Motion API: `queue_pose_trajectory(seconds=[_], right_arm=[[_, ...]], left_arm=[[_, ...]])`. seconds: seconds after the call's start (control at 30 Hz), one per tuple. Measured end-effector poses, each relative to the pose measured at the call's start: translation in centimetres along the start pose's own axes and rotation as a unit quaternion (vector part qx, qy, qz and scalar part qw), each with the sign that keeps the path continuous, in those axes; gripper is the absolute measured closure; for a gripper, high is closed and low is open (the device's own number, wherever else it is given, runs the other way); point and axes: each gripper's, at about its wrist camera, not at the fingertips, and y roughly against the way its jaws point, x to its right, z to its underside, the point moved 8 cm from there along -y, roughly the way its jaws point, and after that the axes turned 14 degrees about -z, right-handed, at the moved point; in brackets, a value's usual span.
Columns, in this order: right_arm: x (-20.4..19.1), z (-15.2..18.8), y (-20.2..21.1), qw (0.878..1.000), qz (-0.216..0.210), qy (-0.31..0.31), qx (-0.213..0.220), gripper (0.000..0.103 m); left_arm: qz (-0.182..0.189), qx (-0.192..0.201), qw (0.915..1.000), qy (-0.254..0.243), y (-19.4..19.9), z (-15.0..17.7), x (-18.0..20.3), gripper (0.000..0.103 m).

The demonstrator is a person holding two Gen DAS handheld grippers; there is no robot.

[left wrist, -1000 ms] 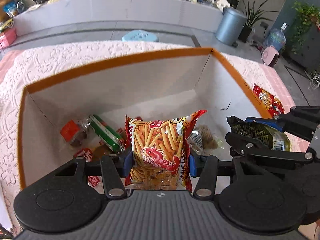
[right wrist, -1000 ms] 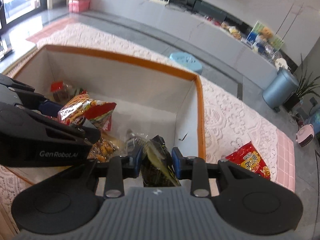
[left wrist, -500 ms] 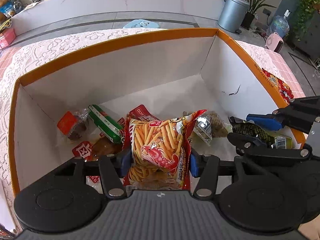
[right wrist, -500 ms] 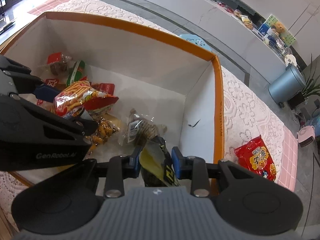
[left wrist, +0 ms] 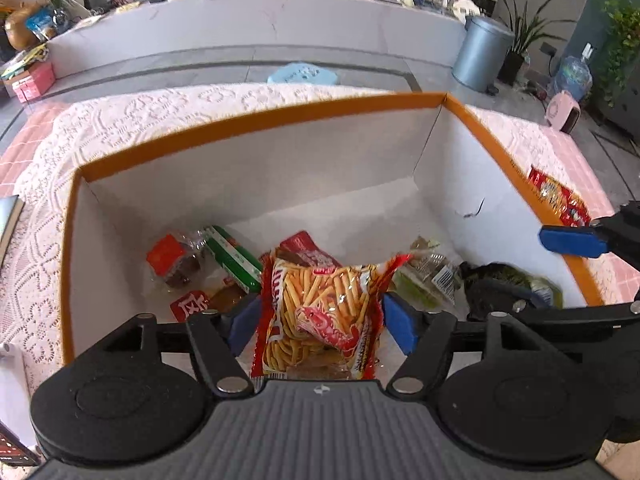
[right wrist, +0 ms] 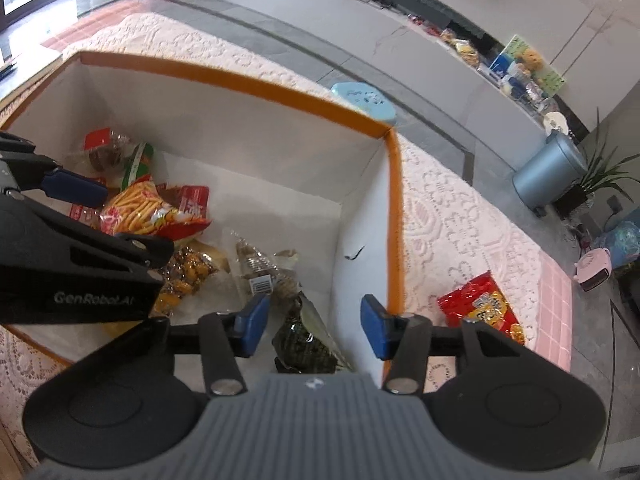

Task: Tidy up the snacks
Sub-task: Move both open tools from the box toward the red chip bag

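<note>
A white lace tablecloth covers the table, with pink tiled surface showing at its edges, and squarely on the cloth sits the big orange-rimmed box, white inside. Just right of the box, a red snack packet lies flat on the lace, close to the box's wall but apart from it. Left of the box, the corner of a flat dark-edged object pokes onto the cloth; what it is, can't tell.
</note>
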Motion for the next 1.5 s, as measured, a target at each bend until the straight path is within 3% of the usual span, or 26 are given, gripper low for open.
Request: queue_pose_trajectory(seconds=[0.13, 0.2, 0.47, 0.7, 0.93, 1.2, 1.4, 1.5], right_arm=[[-0.1, 0.1, 1.6, 1.000, 0.001, -0.004, 0.026, 0.038], [-0.1, 0.2, 2.7, 0.999, 0.015, -0.003, 0.043, 0.028], [0.8, 1.7, 8.1, 0.989, 0.048, -0.039, 0.131, 0.025], [2.0, 4.9, 12.6, 0.966, 0.074, -0.100, 0.225, 0.020], [2.7, 9.5, 15.2, 0.944, 0.094, -0.136, 0.287, 0.016], [4.6, 14.9, 15.4, 0.946, 0.118, -0.139, 0.267, 0.013], [6.9, 18.0, 14.1, 0.952, 0.129, -0.154, 0.230, 0.012], [7.7, 18.9, 13.5, 0.953, 0.129, -0.155, 0.227, 0.012]], left_arm=[[0.010, 0.033, 0.9993, 0.010, 1.8, -0.4, 0.0, 0.016], [0.012, 0.047, 0.9987, 0.014, 2.6, -0.6, 0.0, 0.015], [0.018, 0.117, 0.9923, 0.035, 6.6, -1.0, 0.4, 0.015], [0.031, 0.197, 0.9795, 0.031, 10.2, -0.7, 2.4, 0.014], [0.071, 0.218, 0.9731, -0.028, 12.3, 1.0, 7.1, 0.015], [0.083, 0.218, 0.9645, -0.124, 12.4, 3.5, 13.3, 0.015], [0.108, 0.175, 0.9610, -0.185, 11.3, 4.7, 17.3, 0.019], [0.103, 0.169, 0.9567, -0.214, 10.9, 4.9, 18.6, 0.020]])
